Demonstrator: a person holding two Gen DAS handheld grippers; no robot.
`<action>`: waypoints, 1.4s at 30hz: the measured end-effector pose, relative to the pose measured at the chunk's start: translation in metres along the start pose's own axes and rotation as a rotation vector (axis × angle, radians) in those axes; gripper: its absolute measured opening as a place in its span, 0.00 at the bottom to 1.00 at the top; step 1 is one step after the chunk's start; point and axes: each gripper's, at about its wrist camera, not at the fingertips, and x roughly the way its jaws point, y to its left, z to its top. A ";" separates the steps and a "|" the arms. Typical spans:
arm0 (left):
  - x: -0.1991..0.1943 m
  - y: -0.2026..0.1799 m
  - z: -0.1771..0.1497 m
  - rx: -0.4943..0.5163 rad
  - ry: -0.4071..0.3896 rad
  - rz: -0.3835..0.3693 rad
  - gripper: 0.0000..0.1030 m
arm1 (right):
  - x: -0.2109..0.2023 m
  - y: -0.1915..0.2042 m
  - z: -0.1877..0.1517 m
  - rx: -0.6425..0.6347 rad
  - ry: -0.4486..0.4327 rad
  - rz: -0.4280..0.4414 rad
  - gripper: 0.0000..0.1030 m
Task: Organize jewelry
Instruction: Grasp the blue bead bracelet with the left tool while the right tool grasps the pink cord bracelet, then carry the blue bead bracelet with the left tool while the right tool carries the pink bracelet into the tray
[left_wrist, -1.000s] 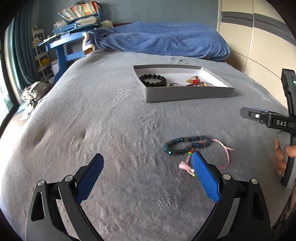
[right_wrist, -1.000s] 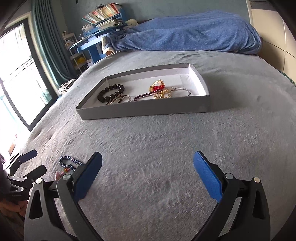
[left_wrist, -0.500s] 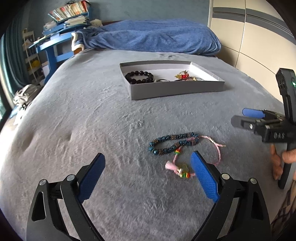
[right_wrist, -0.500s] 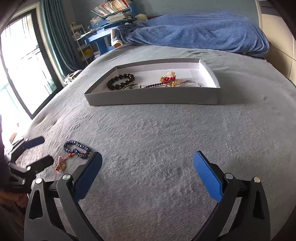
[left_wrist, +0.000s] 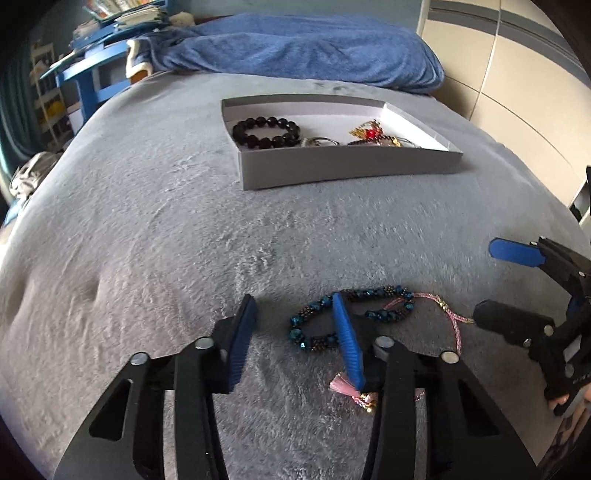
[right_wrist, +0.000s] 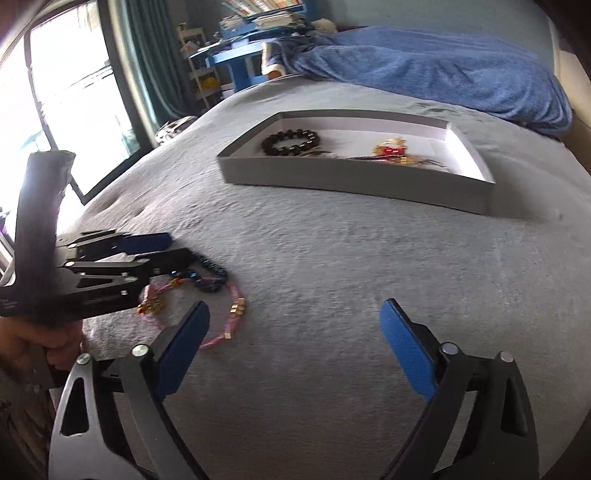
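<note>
On the grey bed (left_wrist: 147, 229), the grey tray (left_wrist: 347, 168) of jewelry sits well ahead of me. My left gripper (left_wrist: 295, 325) is half closed, holding nothing; its right finger (left_wrist: 347, 343) lies across the blue beaded bracelet (left_wrist: 384, 295). My right gripper (right_wrist: 295, 343) gapes wide and empty, the pink cord bracelet (right_wrist: 229, 325) just beside its left finger (right_wrist: 184, 343).

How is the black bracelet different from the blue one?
The black bracelet has big, plain beads; the blue bracelet has small, sparkly ones. Black lies round inside the tray; blue lies stretched out on the blanket, tangled with a pink cord. Both are beaded loops.
</note>
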 end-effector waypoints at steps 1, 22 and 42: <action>0.000 -0.001 -0.001 0.009 0.001 0.005 0.25 | 0.003 0.006 0.000 -0.020 0.009 0.007 0.84; -0.003 0.020 -0.003 -0.058 0.011 0.039 0.26 | 0.011 -0.011 -0.001 -0.016 0.062 -0.065 0.05; -0.038 -0.013 0.022 -0.011 -0.073 0.047 0.07 | -0.027 -0.024 0.021 0.022 -0.057 -0.051 0.05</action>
